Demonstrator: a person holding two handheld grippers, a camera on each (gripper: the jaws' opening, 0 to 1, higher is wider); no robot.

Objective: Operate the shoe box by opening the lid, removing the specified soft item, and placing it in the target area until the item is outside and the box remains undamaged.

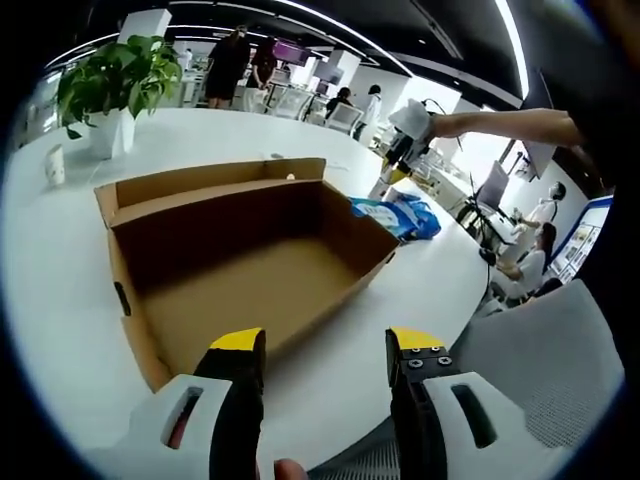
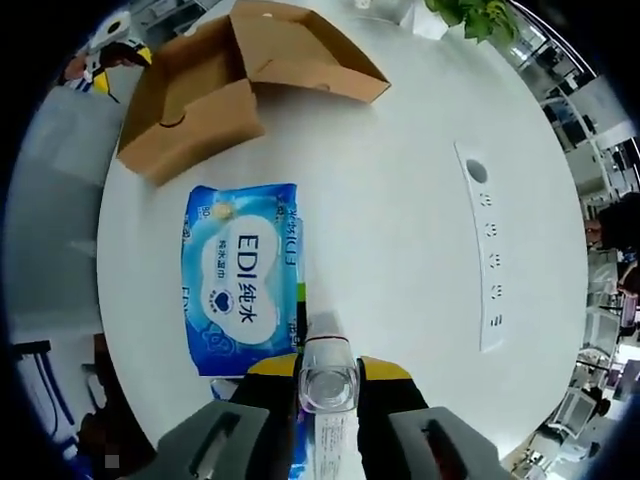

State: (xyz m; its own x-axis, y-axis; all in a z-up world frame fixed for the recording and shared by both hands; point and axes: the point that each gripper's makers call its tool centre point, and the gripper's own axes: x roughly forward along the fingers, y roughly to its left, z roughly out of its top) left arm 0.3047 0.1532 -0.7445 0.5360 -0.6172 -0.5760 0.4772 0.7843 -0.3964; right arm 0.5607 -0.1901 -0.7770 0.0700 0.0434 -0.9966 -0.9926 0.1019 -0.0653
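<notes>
Open brown cardboard shoe box (image 1: 240, 265) on round white table (image 1: 60, 300), inside bare; blue soft wet-wipes pack (image 2: 240, 277) lies flat on table just beside box; left gripper (image 1: 325, 350) jaws spread; right gripper (image 2: 328, 372) jaws pinching clear plastic bottle (image 2: 328, 385).

Bright overhead strip lights (image 1: 300, 15), glare on white tabletop (image 2: 400, 180), soft shadows; fisheye bending edges, background slightly blurred.

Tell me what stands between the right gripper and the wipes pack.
The right gripper grips a clear bottle beside the near corner of the wipes pack; nothing else on the table lies between them.
</notes>
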